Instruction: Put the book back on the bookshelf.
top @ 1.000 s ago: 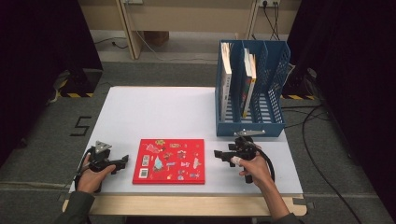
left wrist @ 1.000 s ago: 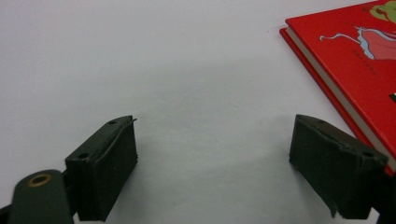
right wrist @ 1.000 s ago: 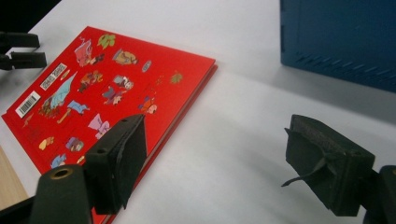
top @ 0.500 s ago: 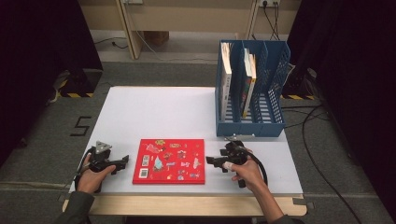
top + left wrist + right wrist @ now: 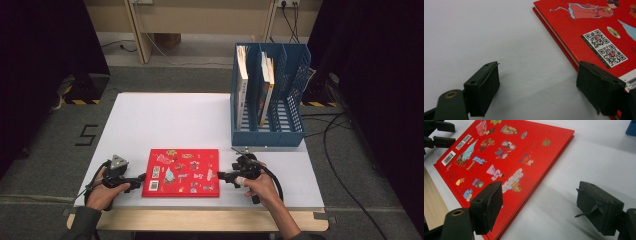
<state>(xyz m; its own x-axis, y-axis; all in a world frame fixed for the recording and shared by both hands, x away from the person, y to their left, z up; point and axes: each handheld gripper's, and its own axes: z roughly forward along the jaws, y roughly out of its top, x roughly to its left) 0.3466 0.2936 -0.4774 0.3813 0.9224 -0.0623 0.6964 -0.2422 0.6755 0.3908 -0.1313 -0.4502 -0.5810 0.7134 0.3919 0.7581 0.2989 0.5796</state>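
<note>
A flat, rectangular hardcover book with a bright red cover lies closed on the white table, back cover up. The cover is printed with small cartoon figures, a cloud, two QR codes and a barcode near one corner. Pale page edges show between the red boards along its side. The book lies between the two sets of fingers: one left fingertip overlaps its barcode corner, and one right fingertip hangs over the opposite edge.

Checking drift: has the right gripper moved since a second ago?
Yes. The right gripper has shifted left and toward the table's near edge, away from the blue file rack, up to the red book.
</note>
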